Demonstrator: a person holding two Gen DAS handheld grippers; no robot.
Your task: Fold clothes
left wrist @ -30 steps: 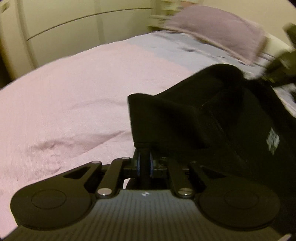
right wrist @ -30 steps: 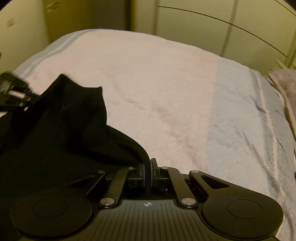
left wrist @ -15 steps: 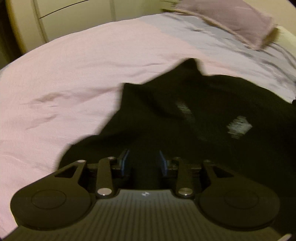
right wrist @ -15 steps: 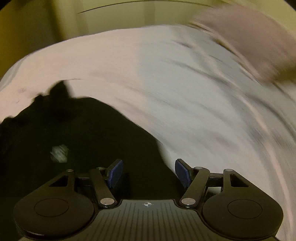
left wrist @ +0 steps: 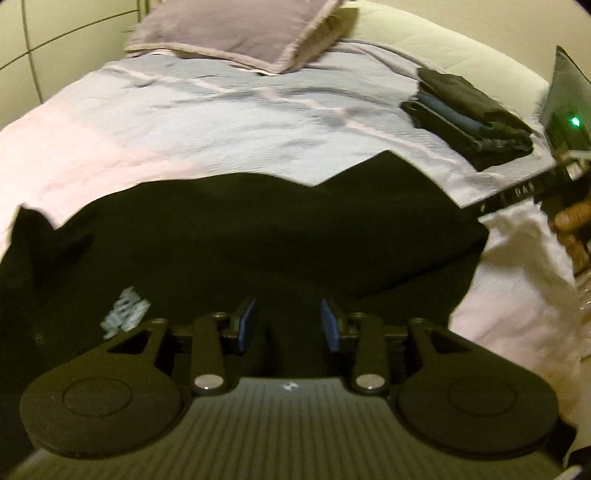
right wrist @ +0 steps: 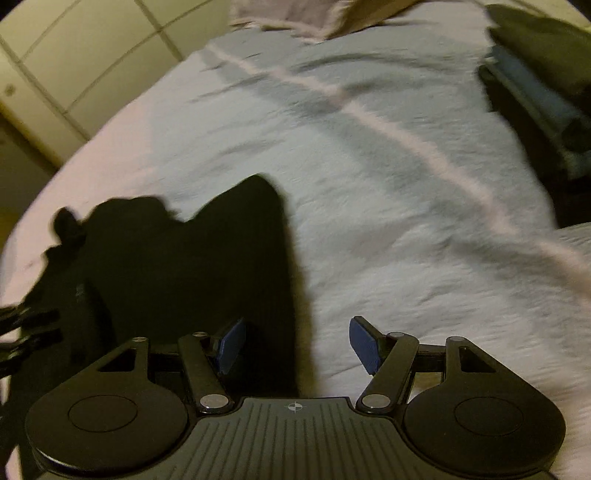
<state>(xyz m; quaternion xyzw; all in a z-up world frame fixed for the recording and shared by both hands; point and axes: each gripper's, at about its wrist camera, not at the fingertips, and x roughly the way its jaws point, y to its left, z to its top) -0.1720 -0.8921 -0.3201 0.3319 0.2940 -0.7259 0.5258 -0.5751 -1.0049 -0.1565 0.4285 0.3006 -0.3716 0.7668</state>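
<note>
The black garment point(left wrist: 258, 229) lies spread on the bed point(left wrist: 221, 110), with a pale printed patch point(left wrist: 125, 312) showing near my left gripper point(left wrist: 288, 325). A stack point(left wrist: 469, 118) of folded clothes sits well apart, toward the pillow point(left wrist: 236, 33) end. My left gripper hangs over the garment with its jaws spread and nothing between them. My right gripper point(right wrist: 297, 345) is likewise spread and empty, placed at the garment's edge, with bare bed under its right finger. Risk 1: the fabric is uniformly dark and the frames are blurred, so its layers and edges are hard to separate; closing on the wrong spot could pinch two layers, or the bedcover along with the cloth, and drag the sheet. Risk 2: one corner stands peaked in the right wrist view, and the far-left edge looks bunched; a fold made over these would likely trap a crease. Risk 3: unequal grips by the two grippers would likely skew the fold line. Whether the garment is already folded once, I cannot tell.
</note>
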